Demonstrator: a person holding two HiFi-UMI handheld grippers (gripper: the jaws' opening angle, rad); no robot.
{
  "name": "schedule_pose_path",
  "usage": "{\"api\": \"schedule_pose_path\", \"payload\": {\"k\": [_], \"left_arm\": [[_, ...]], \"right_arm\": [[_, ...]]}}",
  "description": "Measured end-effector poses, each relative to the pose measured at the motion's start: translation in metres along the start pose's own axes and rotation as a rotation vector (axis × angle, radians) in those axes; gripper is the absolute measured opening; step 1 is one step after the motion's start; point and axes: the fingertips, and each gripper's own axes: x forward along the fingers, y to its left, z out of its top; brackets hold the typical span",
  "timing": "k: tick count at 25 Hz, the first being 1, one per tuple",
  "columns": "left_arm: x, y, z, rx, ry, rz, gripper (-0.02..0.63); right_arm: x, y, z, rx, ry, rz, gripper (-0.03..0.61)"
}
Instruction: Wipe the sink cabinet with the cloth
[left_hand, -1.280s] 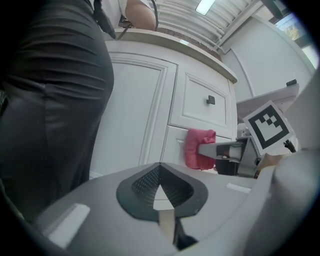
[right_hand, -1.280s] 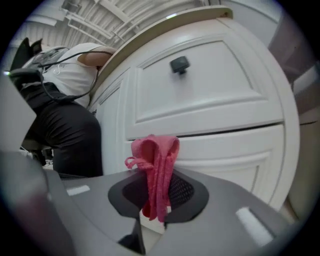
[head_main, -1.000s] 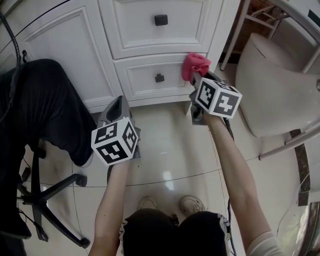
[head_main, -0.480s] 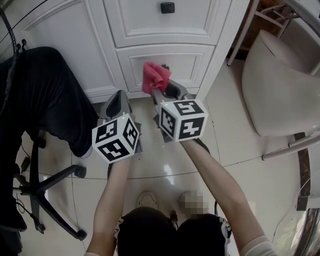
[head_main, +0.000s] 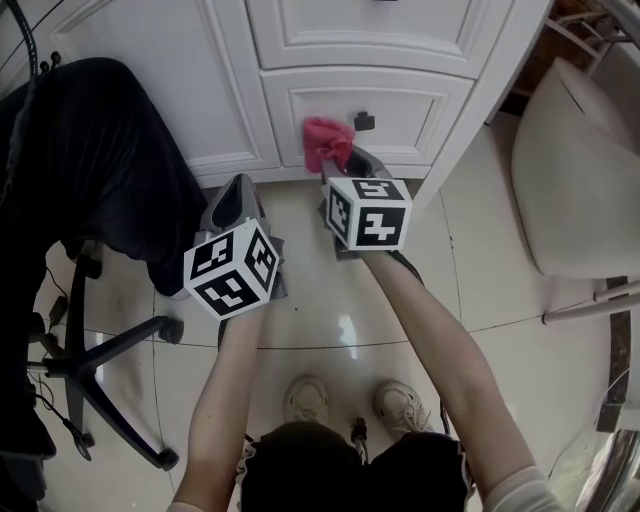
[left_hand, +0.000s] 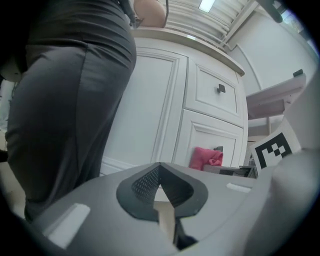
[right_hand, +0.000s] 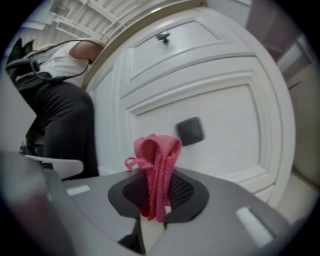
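Note:
A pink cloth (head_main: 326, 140) is bunched against the white sink cabinet's lower drawer front (head_main: 420, 105), just left of its dark square knob (head_main: 364, 121). My right gripper (head_main: 342, 165) is shut on the cloth, and its marker cube faces the head camera. In the right gripper view the cloth (right_hand: 157, 165) stands up out of the right gripper (right_hand: 156, 200), close in front of the knob (right_hand: 190, 131). My left gripper (head_main: 237, 200) hangs lower and further left, near the cabinet base. It (left_hand: 159, 184) is shut and holds nothing. The cloth (left_hand: 206, 157) also shows to its right.
A person in black trousers (head_main: 95, 170) sits on a wheeled office chair (head_main: 95, 365) at the left, close to the cabinet door (head_main: 140, 80). A beige chair (head_main: 590, 170) stands at the right. Glossy floor tiles (head_main: 330, 300) and my shoes (head_main: 305, 400) lie below.
My right gripper has carried the cloth leftward across the lower drawer, from its right edge to just left of the knob. The left gripper has hardly moved.

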Motion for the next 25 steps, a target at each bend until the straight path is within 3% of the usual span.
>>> {"api": "schedule_pose_path", "payload": {"k": [3,7,12,15,22,25], "left_arm": [[0.006,-0.019,-0.001,0.008,0.0,-0.037,0.015],[0.012,-0.041,-0.004,0.021,0.007,-0.073,0.015],[0.011,-0.05,-0.012,0.041,0.025,-0.088,0.015],[0.012,-0.047,-0.015,0.049,0.032,-0.082,0.015],[0.009,-0.062,-0.02,0.055,0.052,-0.095,0.015],[0.003,-0.075,0.0,0.05,0.024,-0.119,0.015]], "right_arm": [[-0.021,-0.045,0.005,0.01,-0.027,-0.074,0.058],[-0.031,-0.062,0.006,-0.073,-0.011,-0.066,0.059],[-0.053,-0.121,0.002,0.068,-0.053,-0.183,0.058],[-0.072,-0.152,0.004,0.082,-0.07,-0.246,0.058],[-0.098,-0.189,0.002,0.036,-0.02,-0.336,0.057],[-0.107,-0.181,0.028,0.018,-0.046,-0.325,0.058]]}}
